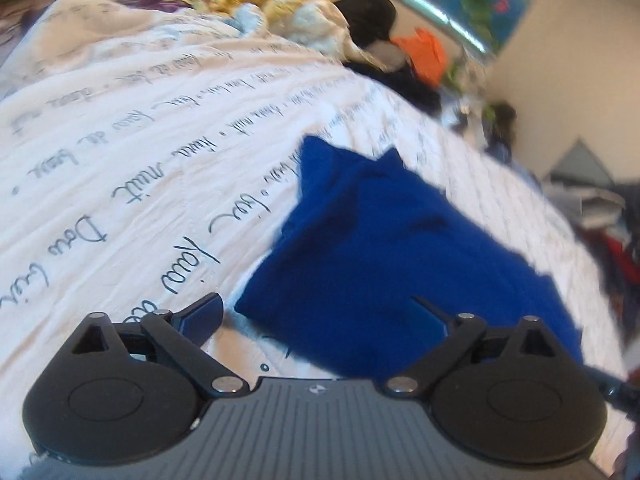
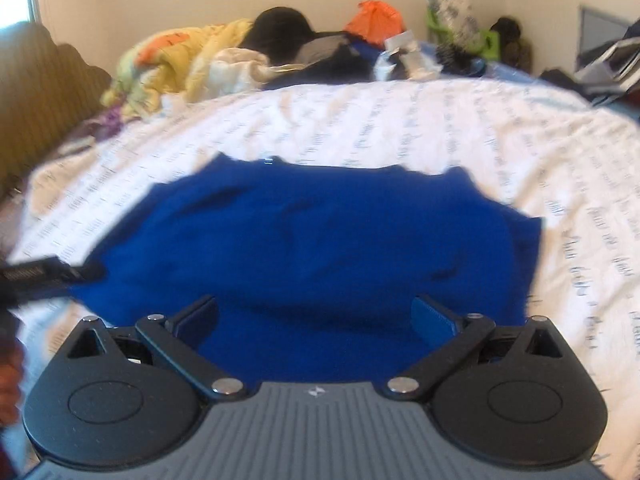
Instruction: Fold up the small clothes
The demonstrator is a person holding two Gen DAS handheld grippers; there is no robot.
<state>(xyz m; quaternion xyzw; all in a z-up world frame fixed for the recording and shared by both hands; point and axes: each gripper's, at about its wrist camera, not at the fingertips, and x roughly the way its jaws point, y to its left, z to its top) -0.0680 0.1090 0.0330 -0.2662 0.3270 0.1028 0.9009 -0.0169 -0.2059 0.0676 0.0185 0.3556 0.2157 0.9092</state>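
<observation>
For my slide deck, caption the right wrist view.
Open right gripper over a blue garment on the bedsheet.

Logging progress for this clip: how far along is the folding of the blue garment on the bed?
Done: the blue garment lies spread on the white bedsheet, with no clear fold visible. In hand: nothing; the left gripper and right gripper are both open above its near edge. Left: gripping and all the folds. More clothes sit heaped at the far end.

Motion blur smears the pile of clothes [image 1: 360, 20] and the sheet's far lettering [image 2: 440, 128] beyond reading
</observation>
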